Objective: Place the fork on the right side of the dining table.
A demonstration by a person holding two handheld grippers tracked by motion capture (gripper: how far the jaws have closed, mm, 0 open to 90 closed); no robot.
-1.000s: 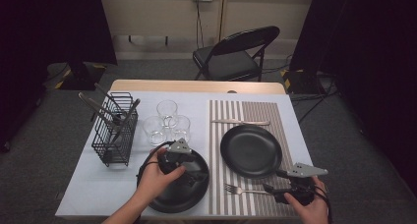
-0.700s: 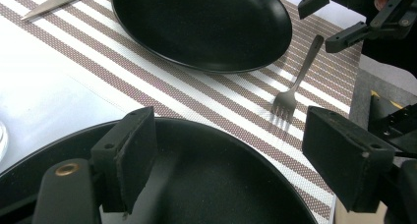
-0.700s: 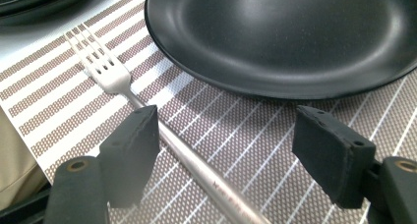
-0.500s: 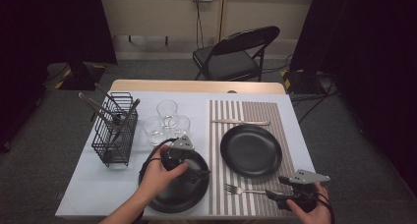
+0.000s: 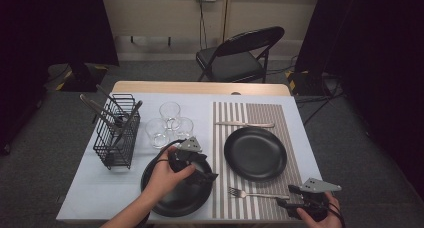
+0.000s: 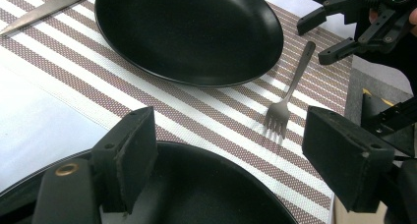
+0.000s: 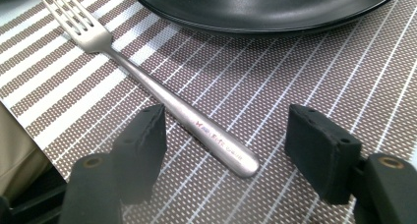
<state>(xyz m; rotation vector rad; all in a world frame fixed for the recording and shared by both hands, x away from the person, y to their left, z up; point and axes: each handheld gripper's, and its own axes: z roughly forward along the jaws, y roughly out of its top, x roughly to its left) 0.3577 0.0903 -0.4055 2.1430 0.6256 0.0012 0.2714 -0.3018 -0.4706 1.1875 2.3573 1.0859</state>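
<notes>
While the right claw [image 7: 223,150] straddles the fork [image 7: 162,94] handle near the tabletop's front right corner, jaws fairly wide and just closing, nothing is gripped yet; lifting remains. Left claw [image 6: 228,160] hangs wide over the near black plate [image 5: 175,198]. Both plates are bare; the wire basket [image 5: 117,133] holds utensils.

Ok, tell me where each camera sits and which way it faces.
High view: above the person's side, looking forward and down at the white table; forearms, left gripper, right gripper.
Left gripper view: over the near black round plate, facing the striped placemat; own open jaws.
Right gripper view: low, facing the silver metal fork; own open jaws, just been closing.
All three views share the fork and the far black round plate.
</notes>
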